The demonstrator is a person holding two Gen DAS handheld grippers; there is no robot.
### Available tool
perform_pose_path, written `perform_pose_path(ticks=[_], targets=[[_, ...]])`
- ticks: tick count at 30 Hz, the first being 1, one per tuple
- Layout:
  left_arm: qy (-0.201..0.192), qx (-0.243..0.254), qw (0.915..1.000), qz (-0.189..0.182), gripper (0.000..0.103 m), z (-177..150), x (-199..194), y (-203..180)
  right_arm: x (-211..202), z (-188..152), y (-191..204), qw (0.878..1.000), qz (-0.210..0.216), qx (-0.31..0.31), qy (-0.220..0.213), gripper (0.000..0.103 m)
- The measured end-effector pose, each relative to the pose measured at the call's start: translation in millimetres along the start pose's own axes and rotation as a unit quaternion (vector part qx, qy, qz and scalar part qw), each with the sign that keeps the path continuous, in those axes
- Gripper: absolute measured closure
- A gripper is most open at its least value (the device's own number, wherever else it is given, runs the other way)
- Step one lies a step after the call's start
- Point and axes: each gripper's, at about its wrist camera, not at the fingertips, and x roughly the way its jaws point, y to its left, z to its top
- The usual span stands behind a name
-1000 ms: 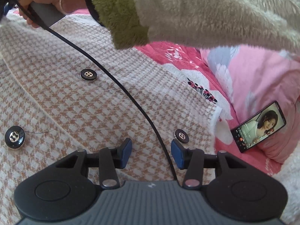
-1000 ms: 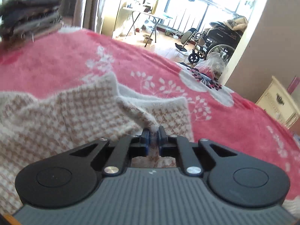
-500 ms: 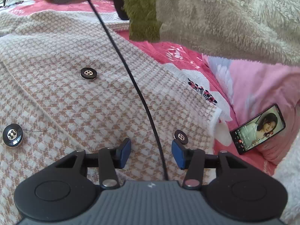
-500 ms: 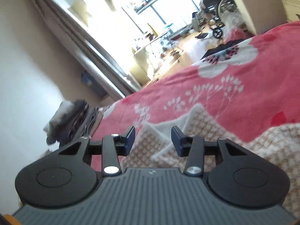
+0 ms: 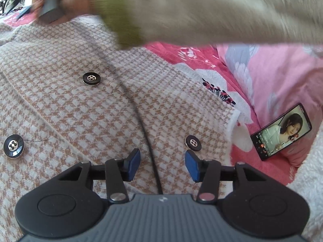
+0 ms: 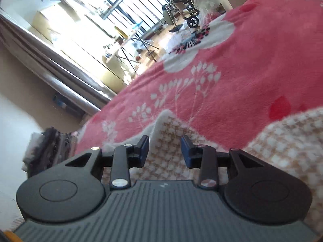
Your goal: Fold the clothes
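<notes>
since before, right tongs (image 6: 164, 151) rolled, released the jacket (image 5: 84, 109), now closing empty; left tongs (image 5: 162, 165) part-open; sleeve (image 5: 201, 10) blurred.

Pink-red floral blanket (image 6: 232, 92) covers bed; lighter pink pillow (image 5: 282, 76) at its right side w/ phone (image 5: 281, 131) lying on it, screen lit & facing up. Dark folded stack (image 6: 50, 149) at blanket's far edge. Background: wheelchair (image 6: 181, 2) near bright window (image 6: 125, 6), folding table (image 6: 129, 46) on floor, curtain (image 6: 50, 74) beside window; detail washed out by glare
</notes>
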Motion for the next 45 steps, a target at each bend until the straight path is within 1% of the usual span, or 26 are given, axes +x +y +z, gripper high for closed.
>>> perform_pose_path(ticks=[1, 3, 6, 7, 9, 11, 13, 15, 16, 18, 21, 24, 27, 28, 30, 32, 33, 34, 35, 37, 39, 40, 41, 43, 44, 45], targets=[[0.001, -0.002, 1.0, -0.002, 0.053, 0, 0, 1, -25, 3, -10, 1.0, 0.004, 0.011, -0.015, 0.064], [0.002, -0.003, 1.0, -0.007, 0.053, 1, 0, 4, -77, 7, -31, 0.998, 0.008, 0.034, -0.046, 0.06], [0.004, -0.008, 0.9998, -0.016, 0.053, 1, 0, 8, -155, 11, -80, 0.988, -0.036, 0.087, -0.119, 0.052], [0.005, -0.012, 0.9998, -0.018, 0.053, 1, 0, 9, -179, 11, -100, 0.982, -0.07, 0.109, -0.14, 0.049], [0.007, -0.02, 0.9995, -0.023, 0.053, 2, 1, 11, -224, 10, -139, 0.963, -0.132, 0.152, -0.178, 0.048], [0.009, -0.026, 0.9993, -0.026, 0.053, 3, 2, 12, -250, 1, -177, 0.945, -0.159, 0.207, -0.199, 0.048], [0.011, -0.031, 0.9991, -0.028, 0.053, 3, 3, 13, -276, -7, -215, 0.922, -0.186, 0.26, -0.219, 0.047], [0.014, -0.033, 0.999, -0.027, 0.053, 4, 2, 14, -290, -18, -242, 0.899, -0.206, 0.3, -0.242, 0.047], [0.016, -0.034, 0.999, -0.026, 0.055, 5, 1, 15, -293, -23, -252, 0.891, -0.208, 0.314, -0.253, 0.047], [0.021, -0.044, 0.9988, -0.009, 0.06, 11, -4, 17, -290, -23, -262, 0.892, -0.192, 0.317, -0.259, 0.047], [0.006, -0.063, 0.9979, 0.013, 0.059, 27, -24, 26, -283, -13, -267, 0.893, -0.194, 0.312, -0.259, 0.047], [-0.012, -0.058, 0.9972, 0.045, 0.059, 48, -48, 39, -288, -10, -274, 0.88, -0.194, 0.329, -0.282, 0.047], [-0.028, -0.017, 0.995, 0.094, 0.058, 75, -62, 52, -293, -12, -293, 0.863, -0.167, 0.364, -0.307, 0.047], [-0.03, -0.002, 0.9932, 0.112, 0.058, 86, -59, 57, -291, -10, -297, 0.863, -0.161, 0.368, -0.307, 0.047], [-0.034, 0.028, 0.988, 0.148, 0.058, 110, -53, 68, -287, 2, -302, 0.872, -0.157, 0.353, -0.302, 0.047], [-0.038, 0.04, 0.983, 0.175, 0.059, 135, -38, 80, -284, 12, -303, 0.88, -0.166, 0.334, -0.293, 0.048], [-0.045, 0.046, 0.981, 0.183, 0.059, 148, -29, 86, -282, 16, -303, 0.885, -0.174, 0.322, -0.289, 0.052], [-0.052, 0.052, 0.9786, 0.192, 0.059, 161, -20, 91, -282, 19, -303, 0.888, -0.18, 0.312, -0.284, 0.061], [-0.062, 0.05, 0.9761, 0.202, 0.059, 172, -10, 95, -283, 19, -305, 0.891, -0.182, 0.306, -0.282, 0.066], [-0.082, 0.037, 0.9749, 0.203, 0.059, 198, 12, 108, -286, 18, -310, 0.895, -0.185, 0.296, -0.278, 0.08], [-0.099, 0.013, 0.9735, 0.206, 0.059, 221, 36, 122, -290, 12, -320, 0.896, -0.177, 0.3, -0.277, 0.088], [-0.101, 0.002, 0.9733, 0.206, 0.059, 229, 50, 130, -291, 10, -323, 0.897, -0.172, 0.3, -0.276, 0.091], [-0.1, -0.001, 0.9705, 0.22, 0.059, 234, 63, 138, -292, 8, -325, 0.899, -0.169, 0.296, -0.276, 0.091], [-0.077, -0.021, 0.9588, 0.273, 0.057, 236, 96, 162, -293, 7, -326, 0.902, -0.165, 0.29, -0.275, 0.091], [-0.065, -0.055, 0.9564, 0.279, 0.057, 232, 105, 179, -294, 6, -326, 0.902, -0.164, 0.289, -0.275, 0.091], [-0.075, -0.086, 0.9561, 0.27, 0.056, 226, 106, 190, -294, 5, -325, 0.902, -0.162, 0.29, -0.275, 0.091]])
